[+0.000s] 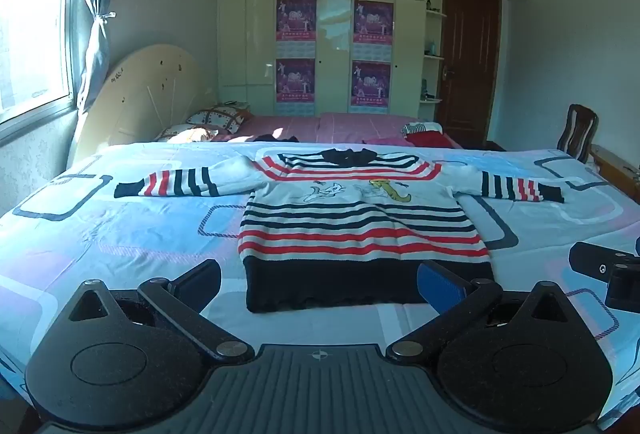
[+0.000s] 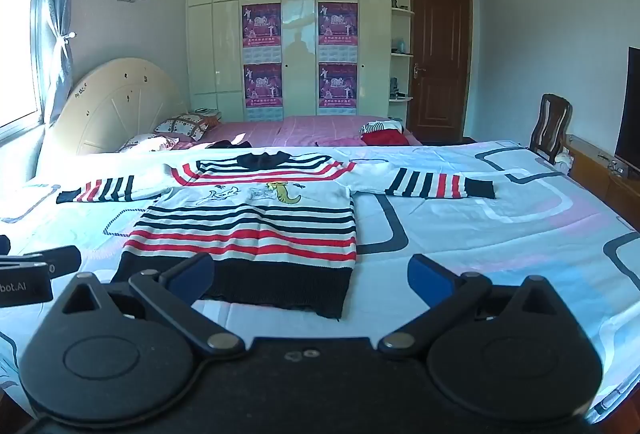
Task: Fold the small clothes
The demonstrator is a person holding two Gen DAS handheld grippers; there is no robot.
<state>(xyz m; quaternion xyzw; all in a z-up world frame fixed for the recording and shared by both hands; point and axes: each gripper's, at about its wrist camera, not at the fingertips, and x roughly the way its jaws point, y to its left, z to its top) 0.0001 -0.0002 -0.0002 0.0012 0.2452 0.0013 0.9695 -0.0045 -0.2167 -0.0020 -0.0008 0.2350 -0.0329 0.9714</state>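
A small striped sweater (image 1: pixel 360 230) lies flat and face up on a bed sheet (image 1: pixel 120 234) printed with rounded rectangles in grey, pink and pale blue. Its dark hem is nearest the cameras, its dark collar farthest, and both sleeves stretch straight out to left and right, each ending in a dark cuff. Red and navy stripes cross the body below a white band carrying cartoon figures. The left gripper (image 1: pixel 320 282) hovers just in front of the hem with its jaws spread wide apart and nothing between them; seen from its camera, the hem fills the gap between the two fingers, though whether the tips touch the cloth cannot be told. The right gripper (image 2: pixel 312 274) sits beside it, to the right, likewise spread wide and empty, its left finger in line with the hem's right part and its right finger over bare sheet. Each gripper shows at the edge of the other's view. Beyond the sheet is a pink bedspread (image 1: pixel 340 125) with pillows (image 1: pixel 212 119) at the left by a pale headboard (image 1: pixel 148 89), a white wardrobe (image 1: pixel 332 33) bearing purple posters, and a brown door (image 1: pixel 468 65).
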